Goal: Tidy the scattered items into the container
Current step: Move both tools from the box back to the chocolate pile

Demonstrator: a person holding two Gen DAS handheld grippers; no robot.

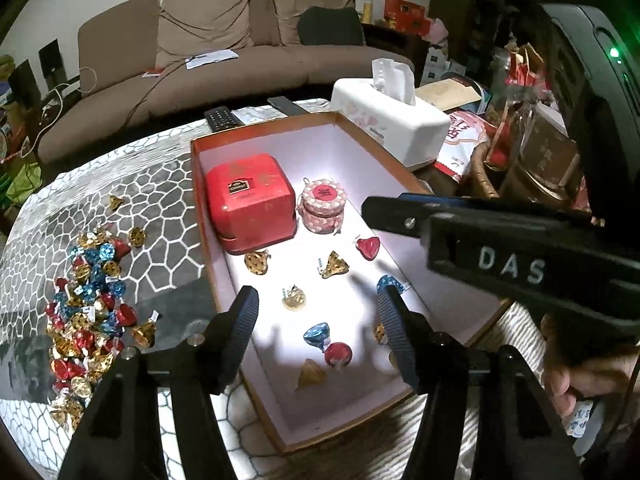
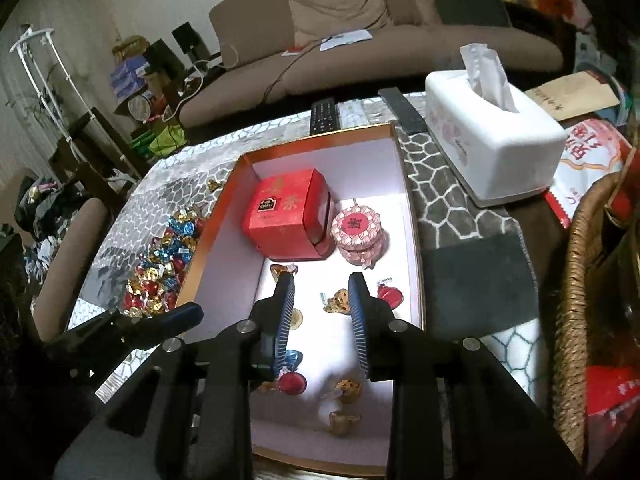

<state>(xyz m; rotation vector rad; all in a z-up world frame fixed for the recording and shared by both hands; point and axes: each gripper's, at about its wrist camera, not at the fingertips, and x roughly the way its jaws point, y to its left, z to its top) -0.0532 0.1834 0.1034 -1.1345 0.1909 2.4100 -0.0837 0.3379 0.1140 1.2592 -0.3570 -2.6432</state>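
table with grey cobble-pattern cloth (image 1: pixel 160 216), bearing: open shallow box (image 1: pixel 208 240); heap of foil-wrapped candies (image 1: pixel 88 304); white tissue box (image 1: pixel 396 120); two remote controls (image 2: pixel 325 114).

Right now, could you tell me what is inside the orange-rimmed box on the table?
The box holds a red tea tin, a round pink patterned tin and about ten loose foil-wrapped chocolates. Both grippers hover over its near end, covering parts of the floor there.

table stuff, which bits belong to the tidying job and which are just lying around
Part of the job:
- heap of foil candies on the cloth
- open box, with loose candies already inside

Just lying about:
- tissue box
- two remotes
- wicker basket
- snack packet
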